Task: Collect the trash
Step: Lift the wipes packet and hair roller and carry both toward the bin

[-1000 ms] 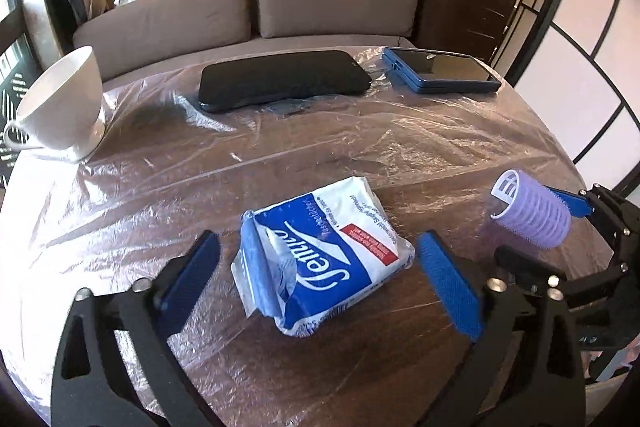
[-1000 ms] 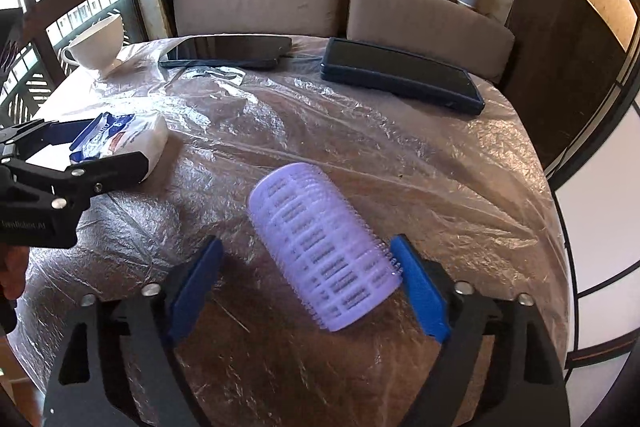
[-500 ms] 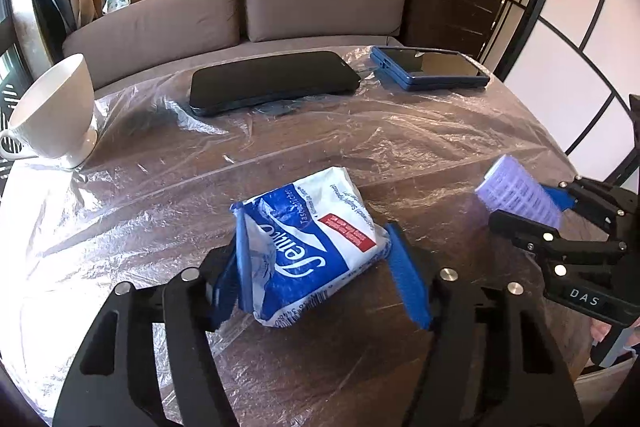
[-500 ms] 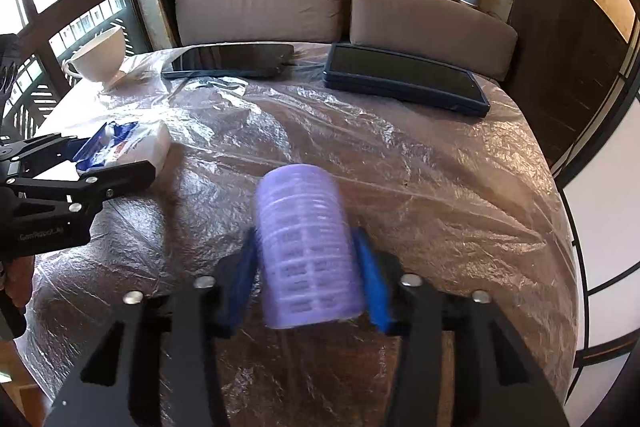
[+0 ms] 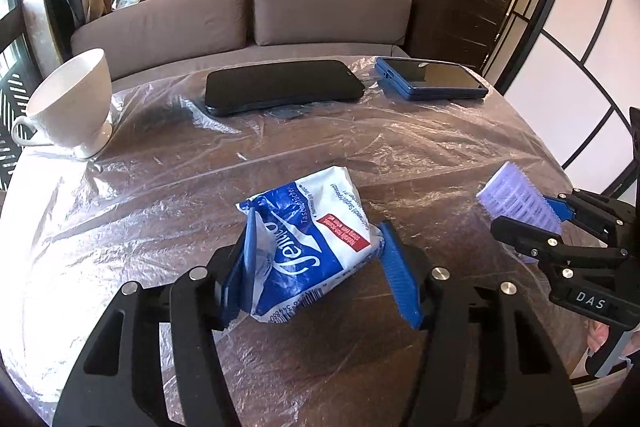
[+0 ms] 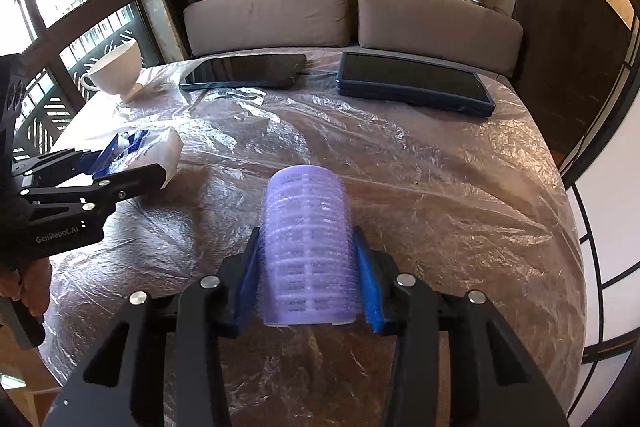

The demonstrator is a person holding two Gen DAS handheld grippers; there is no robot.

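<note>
Left wrist view: the left gripper (image 5: 316, 267) has just been closing and now pinches a blue-and-white tissue packet (image 5: 310, 247) across its width, both blue pads pressed into the creased wrapper, one end tipped up off the plastic-covered table (image 5: 400, 155). Right wrist view: the right gripper (image 6: 308, 279) is clamped on a lilac hair roller (image 6: 306, 247), pads on opposite sides of the barrel, its open end toward the camera.

The packet looks light and soft, its film slippery and easily crushed; a hold across the middle, as here, seems safer than one on the loose flap. The roller looks light, hollow and fairly stiff, and its bristly surface should resist slipping; gripping across the barrel suits it.

Both grippers tilt steeply down toward the tabletop, side by side and near each other. Fingers of the person's left hand (image 6: 34, 285) show at the frame's edge under the left tool.

Farther back stand a white cup (image 5: 74, 103), a black tablet (image 5: 282, 85) and a blue-cased tablet (image 5: 430, 79), before a brown sofa (image 5: 248, 23). No bin is in view.
</note>
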